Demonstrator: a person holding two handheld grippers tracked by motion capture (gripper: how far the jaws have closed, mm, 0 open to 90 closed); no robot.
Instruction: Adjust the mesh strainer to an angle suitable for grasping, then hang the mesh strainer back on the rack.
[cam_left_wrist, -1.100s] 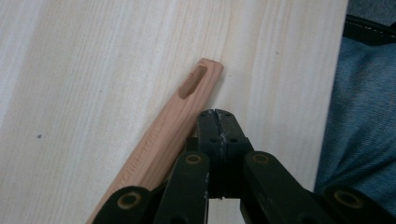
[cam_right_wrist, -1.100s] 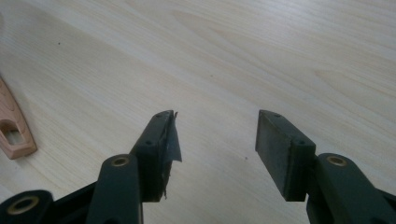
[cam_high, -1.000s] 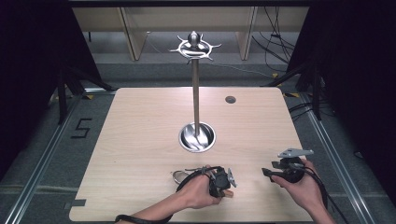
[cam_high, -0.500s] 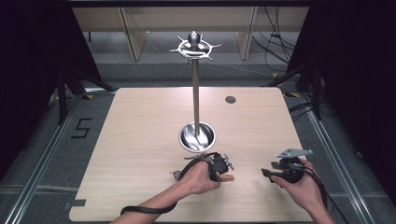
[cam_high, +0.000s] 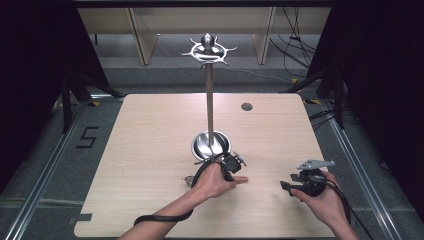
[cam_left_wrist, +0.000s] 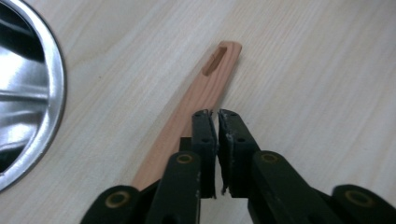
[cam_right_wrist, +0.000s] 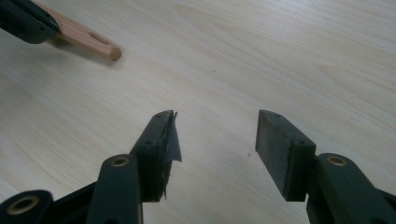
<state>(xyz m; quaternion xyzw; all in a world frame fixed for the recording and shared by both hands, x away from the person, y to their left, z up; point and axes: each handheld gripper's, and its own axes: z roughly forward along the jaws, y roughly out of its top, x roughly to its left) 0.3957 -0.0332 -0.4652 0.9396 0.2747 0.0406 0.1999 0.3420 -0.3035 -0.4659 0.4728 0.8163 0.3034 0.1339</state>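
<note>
A utensil with a slotted wooden handle (cam_left_wrist: 205, 88) lies on the table just in front of the metal stand's bowl base (cam_high: 211, 145). In the high view the handle's tip (cam_high: 241, 179) pokes out beside my left hand and a metal end (cam_high: 188, 180) shows on the hand's other side. My left gripper (cam_left_wrist: 217, 114) is shut, its jaws pressed together right beside and over the handle, with nothing seen between them. It sits by the base (cam_high: 234, 164). My right gripper (cam_right_wrist: 217, 123) is open over bare wood, at the front right (cam_high: 287, 185).
The stand's thin pole rises to a ring of hooks (cam_high: 208, 50). Its shiny base rim (cam_left_wrist: 51, 93) lies close to the left of the handle. A small dark hole (cam_high: 246, 106) marks the table's far side. Dark frame rails run along both table sides.
My left hand and gripper have moved away from the front edge and toward the stand's base. The right gripper has stayed in place, still open.
</note>
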